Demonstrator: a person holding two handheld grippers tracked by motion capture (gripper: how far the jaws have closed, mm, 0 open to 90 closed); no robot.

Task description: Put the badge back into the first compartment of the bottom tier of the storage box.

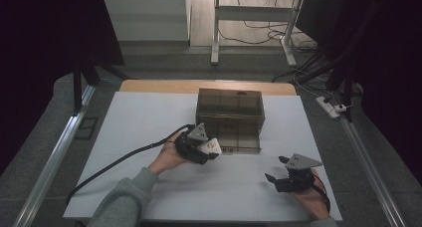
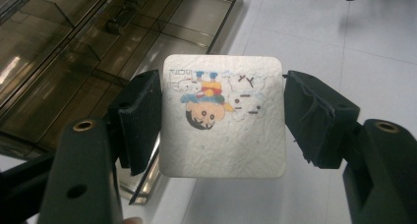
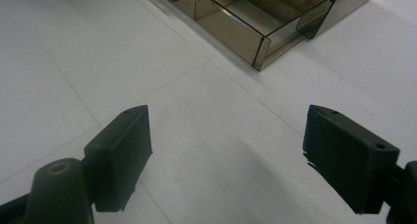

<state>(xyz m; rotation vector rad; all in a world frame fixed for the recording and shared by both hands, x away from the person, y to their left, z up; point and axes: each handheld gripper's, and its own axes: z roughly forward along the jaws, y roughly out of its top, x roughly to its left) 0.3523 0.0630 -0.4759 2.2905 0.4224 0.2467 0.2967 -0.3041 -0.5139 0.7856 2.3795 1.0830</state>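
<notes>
Jaws of my left gripper (image 2: 223,118) are clamped on the side edges of a white tissue pack (image 2: 223,117) with a cartoon print, which leaves its face clear, I'd say for slipping it into the box (image 1: 230,118). It hangs just at the box's near front. My right gripper (image 3: 246,157) rests wide open and empty over the white sheet (image 1: 149,117), well apart, probably kept free.

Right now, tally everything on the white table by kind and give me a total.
Hand-held tools: 2 (left tool, right tool)
White tissue packs with a cartoon print: 1 (tissue pack, gripped in the left tool)
Smoky clear drawer boxes: 1 (drawer box)
Total: 4
</notes>
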